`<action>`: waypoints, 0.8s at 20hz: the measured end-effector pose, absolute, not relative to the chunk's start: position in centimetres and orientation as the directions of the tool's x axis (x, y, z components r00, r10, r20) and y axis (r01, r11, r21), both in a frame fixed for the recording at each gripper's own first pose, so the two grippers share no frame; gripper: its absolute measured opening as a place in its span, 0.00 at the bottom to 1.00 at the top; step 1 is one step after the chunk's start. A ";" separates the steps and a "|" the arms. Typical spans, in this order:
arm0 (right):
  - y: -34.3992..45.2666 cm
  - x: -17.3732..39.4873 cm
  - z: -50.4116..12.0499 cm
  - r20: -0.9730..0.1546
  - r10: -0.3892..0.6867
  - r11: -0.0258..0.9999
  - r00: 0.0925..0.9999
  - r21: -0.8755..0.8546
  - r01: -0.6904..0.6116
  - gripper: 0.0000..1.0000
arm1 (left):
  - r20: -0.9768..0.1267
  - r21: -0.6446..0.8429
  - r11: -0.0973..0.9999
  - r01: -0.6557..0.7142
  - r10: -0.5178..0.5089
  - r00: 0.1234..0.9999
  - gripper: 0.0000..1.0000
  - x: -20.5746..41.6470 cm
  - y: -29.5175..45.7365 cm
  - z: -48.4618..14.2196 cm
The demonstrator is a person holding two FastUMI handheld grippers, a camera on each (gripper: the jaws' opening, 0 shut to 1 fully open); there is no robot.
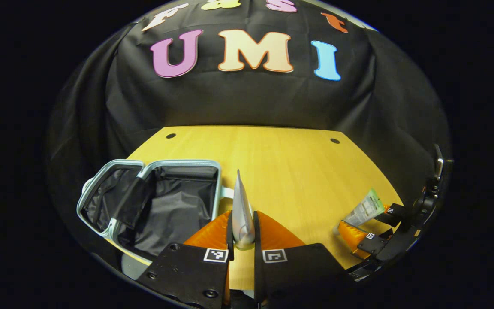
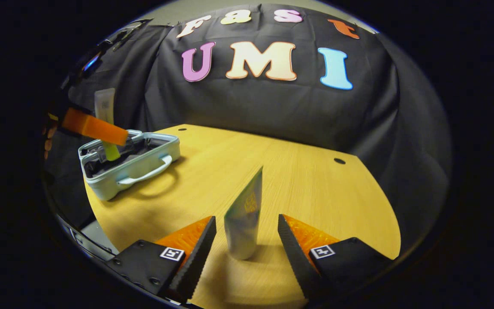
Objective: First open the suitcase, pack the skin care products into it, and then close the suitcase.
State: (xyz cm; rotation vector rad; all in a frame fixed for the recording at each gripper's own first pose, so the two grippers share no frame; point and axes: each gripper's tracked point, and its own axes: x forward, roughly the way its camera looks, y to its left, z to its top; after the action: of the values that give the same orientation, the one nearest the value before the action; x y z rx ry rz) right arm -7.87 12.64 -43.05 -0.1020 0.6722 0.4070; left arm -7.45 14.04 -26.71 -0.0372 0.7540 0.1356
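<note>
— Suitcase (image 1: 152, 201) lies open at the table's (image 1: 294, 171) left end, both halves showing dark lining and nothing packed that I can make out.
— And the tubes?
— Left gripper (image 1: 242, 234) has its fingers pressed on a silvery tube (image 1: 242, 210), held beside the case. Right gripper (image 2: 247, 240) is spread wide around a green-printed tube (image 2: 245, 219) lying on the wood (fingers clear of it).
— Surroundings?
— Yellow wooden tabletop, black cloth wall (image 2: 272, 107) behind.

suitcase (image 1: 152, 201): pale blue, lying open at table's left edge, showing dark lining | silver tube (image 1: 242, 214): standing upright, being pinched between fingers beside suitcase | green-white tube (image 2: 243, 219): standing upright on table between spread fingers
</note>
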 end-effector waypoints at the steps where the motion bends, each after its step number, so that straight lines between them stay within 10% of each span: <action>1: 12.7 -7.9 -43.5 -0.637 0.332 0.917 0.696 0.047 -0.395 0.81 | -0.692 0.023 0.988 -0.154 0.127 0.711 0.15 -8.1 14.8 -26.9; 7: 13.4 -7.6 -43.6 -0.667 0.367 0.916 0.648 0.138 -0.377 0.35 | -0.718 0.055 0.968 -0.246 0.209 0.664 0.15 -10.8 18.9 -27.9; 16: 19.1 -5.5 -35.7 -0.622 0.460 0.883 0.634 0.246 -0.399 0.36 | -0.862 0.132 0.957 -0.257 0.239 0.446 0.14 -11.8 27.0 -32.7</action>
State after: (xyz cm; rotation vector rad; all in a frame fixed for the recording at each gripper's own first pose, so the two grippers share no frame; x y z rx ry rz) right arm -5.50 19.07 -35.69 0.0879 0.7355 0.4919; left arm -11.85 26.97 -32.69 -0.0190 1.0649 0.3076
